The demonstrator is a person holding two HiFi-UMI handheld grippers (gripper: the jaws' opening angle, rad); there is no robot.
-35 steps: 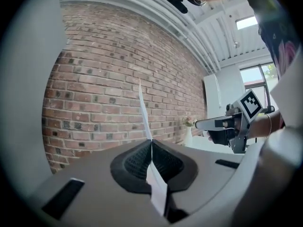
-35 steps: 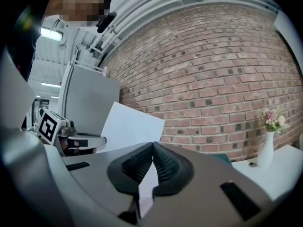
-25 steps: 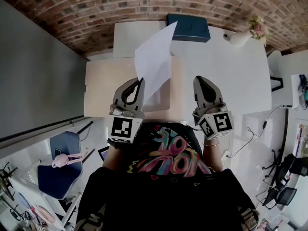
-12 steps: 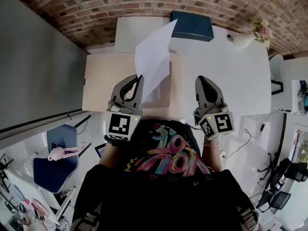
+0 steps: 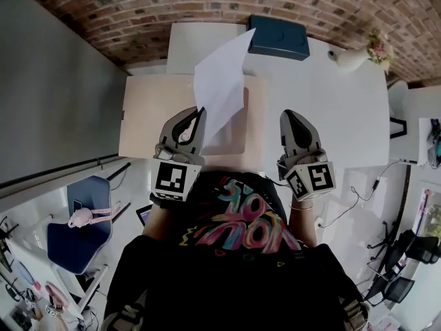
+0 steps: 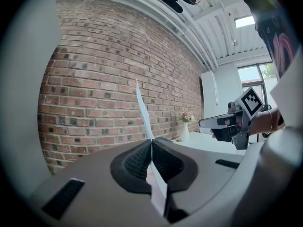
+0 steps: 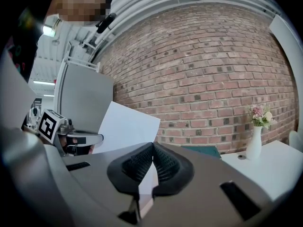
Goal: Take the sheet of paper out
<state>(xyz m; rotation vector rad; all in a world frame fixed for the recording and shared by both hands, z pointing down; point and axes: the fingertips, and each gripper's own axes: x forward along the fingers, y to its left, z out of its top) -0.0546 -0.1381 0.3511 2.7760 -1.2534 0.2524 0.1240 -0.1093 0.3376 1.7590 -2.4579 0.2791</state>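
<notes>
A white sheet of paper stands up in the air over the wooden tabletop, slanting away from me. My left gripper is shut on its lower corner. In the left gripper view the paper shows edge-on, pinched between the left gripper's pads. My right gripper hovers level to the right, apart from the sheet, and shut with nothing in it. The right gripper view shows its jaws meeting at the tips, with the paper off to the left.
A dark teal box lies at the far edge of the white table, and a white vase with flowers stands at the back right. A brick wall runs behind. A blue chair stands at my lower left.
</notes>
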